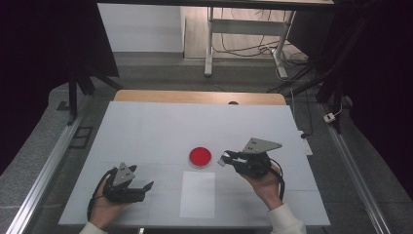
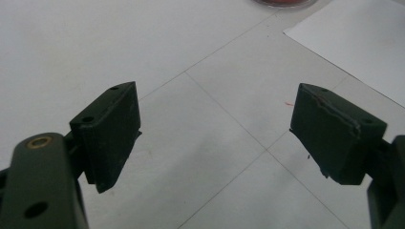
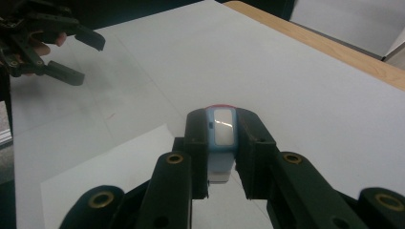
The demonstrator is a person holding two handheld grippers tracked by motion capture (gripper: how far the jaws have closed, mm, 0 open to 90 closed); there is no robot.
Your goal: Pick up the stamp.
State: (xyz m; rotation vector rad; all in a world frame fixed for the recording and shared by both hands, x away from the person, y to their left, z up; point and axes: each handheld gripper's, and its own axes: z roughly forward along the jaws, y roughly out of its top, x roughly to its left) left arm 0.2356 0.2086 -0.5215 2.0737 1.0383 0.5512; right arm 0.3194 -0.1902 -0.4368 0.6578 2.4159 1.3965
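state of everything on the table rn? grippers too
left gripper: open, empty, low over the table
right gripper: shut on small blue-and-white block
small blue-and-white block: clamped, off the table
red dish: flat, untouched
white sheet: flat, bare

White tabletop (image 1: 160,126), faint seam lines across it, wooden edge strip (image 1: 199,96) along far side. On it: red round dish (image 1: 200,156) near centre; white paper sheet (image 1: 197,194) just nearer the person, close to dish, not touching. Tiny red mark (image 2: 288,103) on the surface left of the sheet.
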